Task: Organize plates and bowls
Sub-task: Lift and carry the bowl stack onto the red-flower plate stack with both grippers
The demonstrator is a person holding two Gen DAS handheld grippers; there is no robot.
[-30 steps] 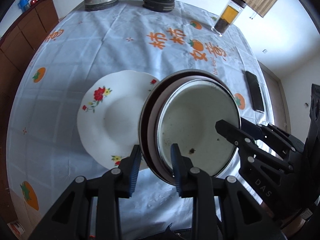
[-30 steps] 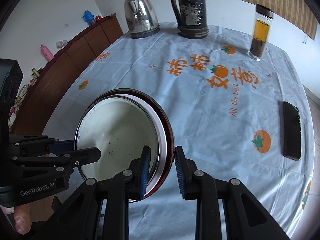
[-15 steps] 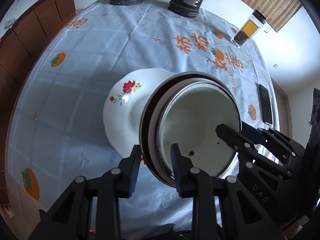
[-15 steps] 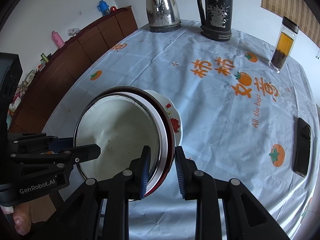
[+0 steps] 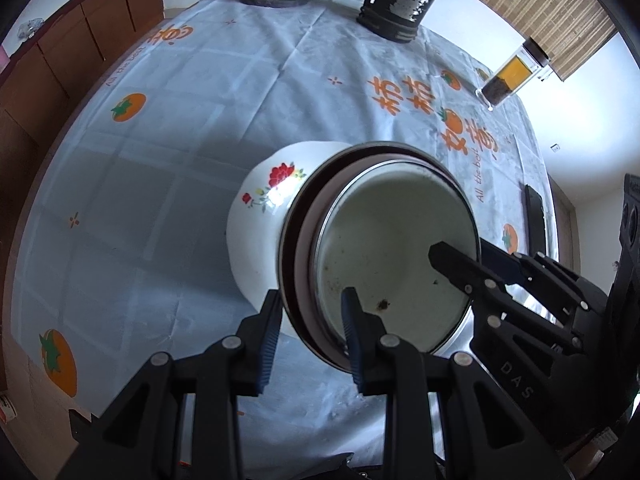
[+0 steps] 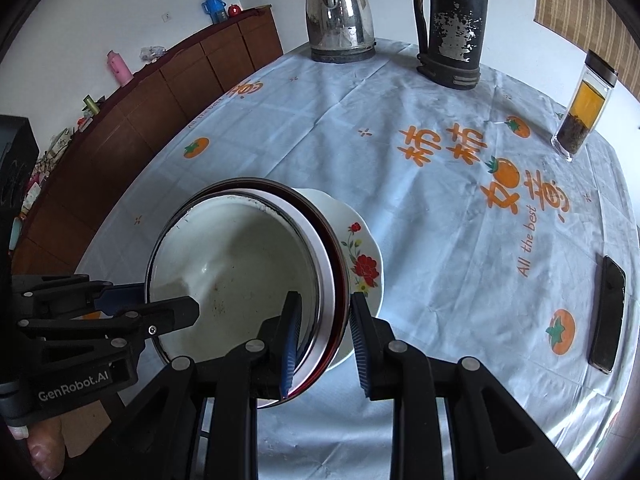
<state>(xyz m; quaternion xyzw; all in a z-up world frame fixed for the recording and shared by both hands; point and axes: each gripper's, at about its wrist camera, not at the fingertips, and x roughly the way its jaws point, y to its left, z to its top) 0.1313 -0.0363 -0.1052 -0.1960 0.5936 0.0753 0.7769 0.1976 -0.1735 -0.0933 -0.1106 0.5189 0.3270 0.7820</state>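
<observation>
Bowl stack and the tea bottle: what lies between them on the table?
Only tablecloth with its orange print lies between the bowl stack and tea bottle, per the right wrist view.

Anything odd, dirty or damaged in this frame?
Yes: the white enamel bowl, nested in a dark red bowl and held by both grippers over the floral plate, has dark specks inside and chips on its rim. The black thermos has flaking paint.

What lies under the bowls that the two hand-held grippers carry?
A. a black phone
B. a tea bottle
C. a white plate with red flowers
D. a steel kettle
C: the plate shows beneath the bowls; phone, kettle and tea bottle stand elsewhere on the table.
</observation>
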